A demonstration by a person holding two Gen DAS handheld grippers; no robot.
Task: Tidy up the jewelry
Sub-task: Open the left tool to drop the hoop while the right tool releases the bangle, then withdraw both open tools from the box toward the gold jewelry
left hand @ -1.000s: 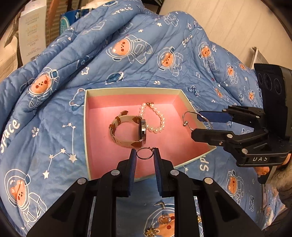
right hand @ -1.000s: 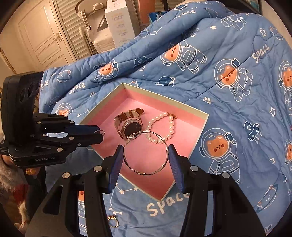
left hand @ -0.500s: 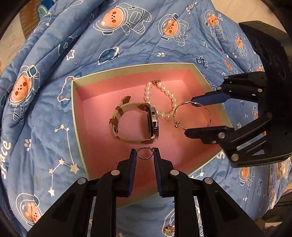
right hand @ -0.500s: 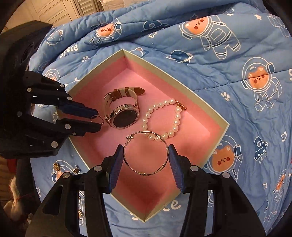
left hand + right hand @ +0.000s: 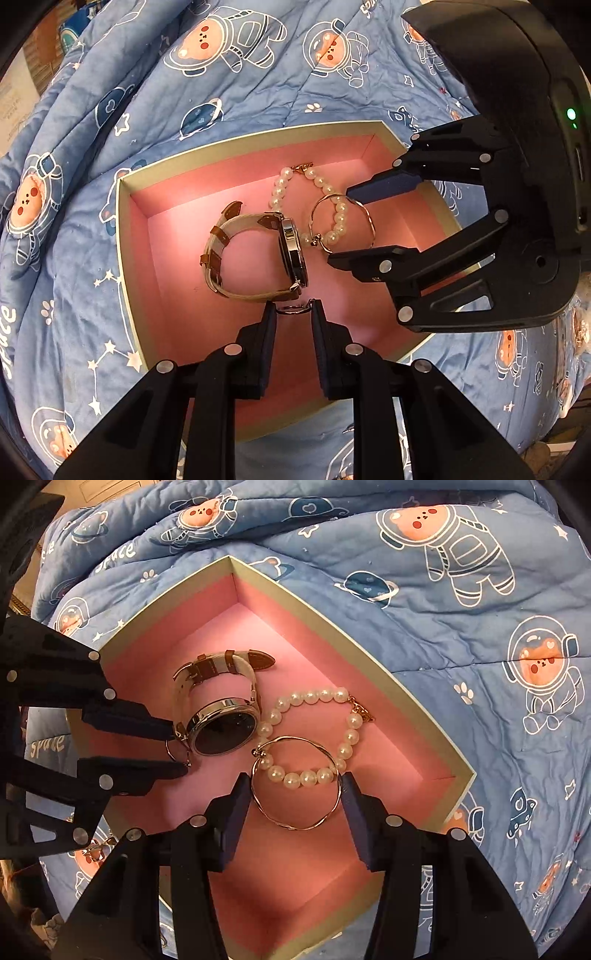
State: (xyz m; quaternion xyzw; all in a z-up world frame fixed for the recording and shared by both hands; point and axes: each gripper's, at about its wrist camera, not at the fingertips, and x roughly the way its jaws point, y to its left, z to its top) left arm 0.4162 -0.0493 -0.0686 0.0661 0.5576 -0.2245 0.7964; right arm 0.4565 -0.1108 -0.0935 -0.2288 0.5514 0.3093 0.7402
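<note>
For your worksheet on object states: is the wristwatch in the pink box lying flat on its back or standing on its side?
On its side. The wristwatch rests on the edge of its case, strap looped beside it, on the pink box floor.

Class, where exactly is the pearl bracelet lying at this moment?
In the right wrist view, the pearl bracelet lies inside the pink box, right of the watch, its near beads behind the bangle held by the right gripper.

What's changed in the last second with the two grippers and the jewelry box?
Both grippers came down from above the box's near edges into the pink box. The right gripper brought its bangle over the pearl bracelet; the left gripper carried its small ring close beside the watch. The left jaws are opening, ring between them. Watch, pearls and box stayed put.
</note>
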